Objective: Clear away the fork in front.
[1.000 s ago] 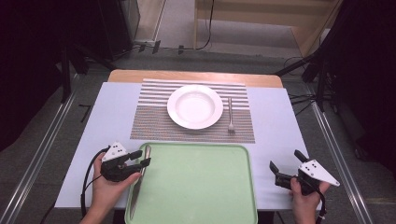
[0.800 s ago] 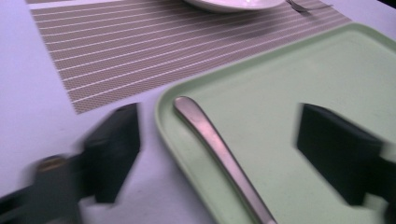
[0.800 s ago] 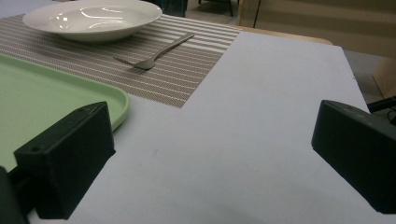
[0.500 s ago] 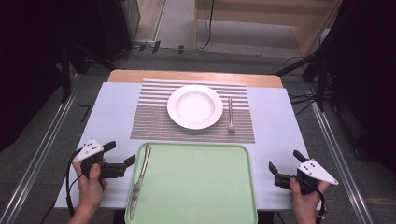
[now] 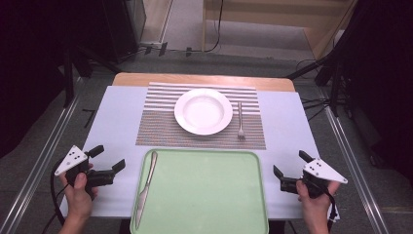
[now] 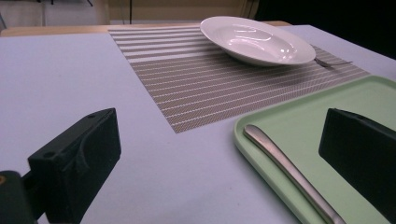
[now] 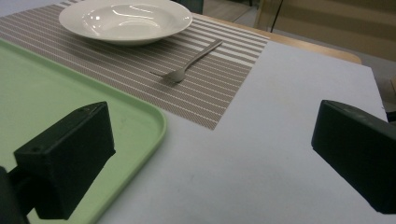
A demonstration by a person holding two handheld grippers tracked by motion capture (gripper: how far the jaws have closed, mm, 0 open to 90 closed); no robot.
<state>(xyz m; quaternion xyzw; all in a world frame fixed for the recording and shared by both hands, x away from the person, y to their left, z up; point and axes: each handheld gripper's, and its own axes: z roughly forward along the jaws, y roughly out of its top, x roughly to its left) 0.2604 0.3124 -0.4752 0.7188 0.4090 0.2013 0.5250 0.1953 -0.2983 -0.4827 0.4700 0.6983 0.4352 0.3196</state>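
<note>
On the bench [image 5: 117, 126], a knife [image 5: 145, 190] lies along the left edge of the green tray [image 5: 204, 195], while the left tool [image 5: 108, 161] and right tool [image 5: 290, 165] flank the tray, both spread and empty, with the plate [image 5: 203, 111] and fork [image 5: 240, 120] on the striped mat [image 5: 160, 122] beyond.

One plate [image 5: 203, 111], fork [image 5: 239, 120], knife [image 5: 144, 189] — one tray [image 5: 253, 214], placemat [image 5: 160, 126].

glossy plate [image 5: 203, 111], woven placemat [image 5: 160, 126], shiny metal knife [image 5: 145, 187]
</note>
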